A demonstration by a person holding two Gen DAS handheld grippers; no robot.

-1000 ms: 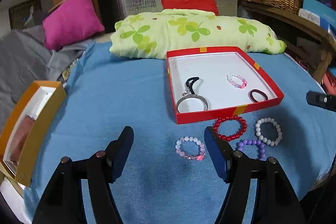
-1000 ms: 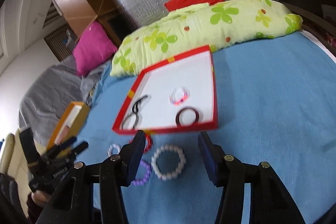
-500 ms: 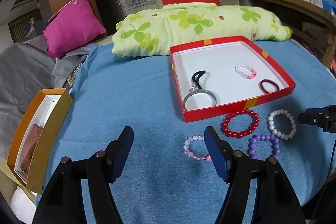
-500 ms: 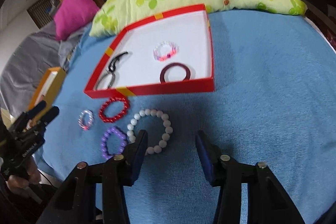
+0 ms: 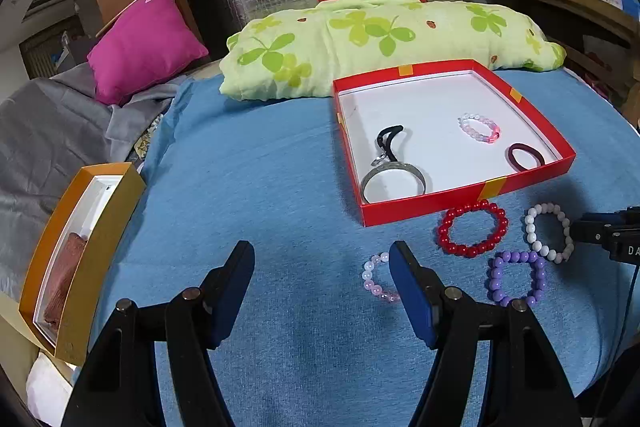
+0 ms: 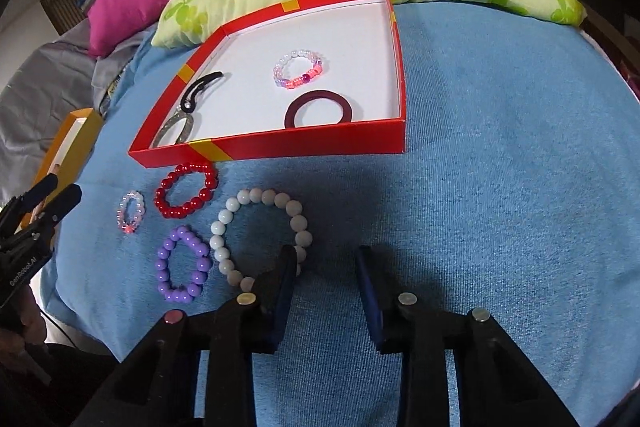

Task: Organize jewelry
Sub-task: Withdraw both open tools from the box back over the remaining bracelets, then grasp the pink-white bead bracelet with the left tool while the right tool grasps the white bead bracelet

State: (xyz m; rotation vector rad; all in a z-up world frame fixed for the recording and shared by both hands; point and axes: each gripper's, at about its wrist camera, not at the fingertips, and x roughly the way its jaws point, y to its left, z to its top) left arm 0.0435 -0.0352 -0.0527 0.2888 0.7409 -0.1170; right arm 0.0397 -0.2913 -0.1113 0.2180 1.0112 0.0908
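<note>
A blue cloth-covered table (image 6: pixel 500 147) carries a shallow red box (image 6: pixel 304 147) already holding four pieces: a silver bangle (image 5: pixel 394 179), a black hair tie (image 5: pixel 388 137), a dark red band (image 6: pixel 318 109) and a pink-and-white bead bracelet (image 6: pixel 298 69). Four beaded bracelets lie loose on the cloth just in front of the box: one white bead bracelet (image 6: pixel 260 231), one red bead bracelet (image 6: pixel 186 195), one purple bead bracelet (image 6: pixel 182 265) and one small pale pink bracelet (image 6: pixel 130 213). The right gripper (image 6: pixel 326 267) is low over the near edge of the white bracelet, jaws closing, its left finger at the beads but nothing yet pressed between the pads. To take it cleanly, the fingers likely need to shift left so one bead strand sits between them, then close gently so the beads do not roll away. The left gripper (image 5: pixel 320 267) hangs with jaws apart and empty, its right finger overlapping the pale pink bracelet in its own view.
</note>
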